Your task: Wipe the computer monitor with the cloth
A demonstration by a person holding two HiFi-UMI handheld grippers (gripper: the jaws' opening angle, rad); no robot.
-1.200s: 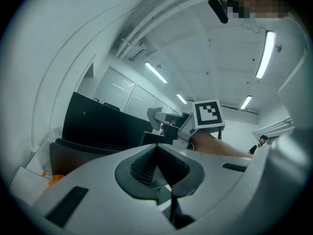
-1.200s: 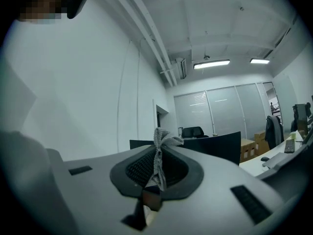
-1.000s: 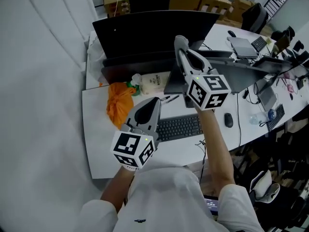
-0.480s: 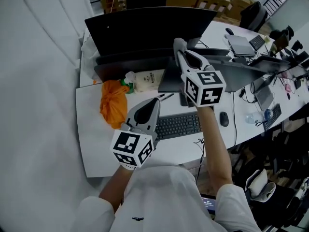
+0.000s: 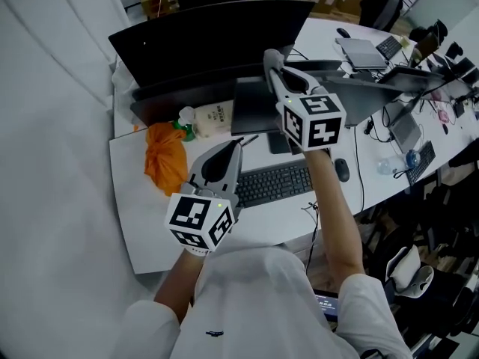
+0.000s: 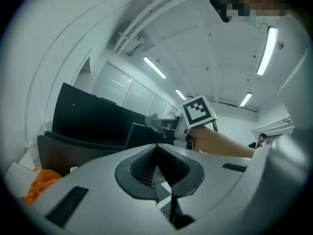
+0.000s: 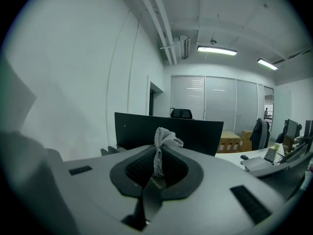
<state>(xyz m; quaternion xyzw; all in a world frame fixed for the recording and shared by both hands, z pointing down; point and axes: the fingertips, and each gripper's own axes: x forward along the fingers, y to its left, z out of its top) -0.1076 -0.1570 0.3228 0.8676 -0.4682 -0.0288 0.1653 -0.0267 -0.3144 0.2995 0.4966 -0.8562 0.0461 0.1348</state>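
Pinching the grey cloth (image 7: 164, 140) between its jaws, the right gripper (image 5: 272, 58) hangs near the dark monitor (image 5: 202, 42), a tuft poking past the tips. Over the desk (image 5: 142, 223), the left gripper (image 5: 236, 145) has its jaws together, empty.

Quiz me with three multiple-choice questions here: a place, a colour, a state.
1. Where is the orange bundle? A on the desk, left of the keyboard; B on a chair; C on the floor.
2. What colour is the cloth in the right gripper? A red; B pale grey; C green.
3. How are the left gripper's jaws? A wide apart; B shut on a pen; C shut, empty.
Answers: A, the head view shows it there; B, it looks pale grey; C, they meet on nothing.
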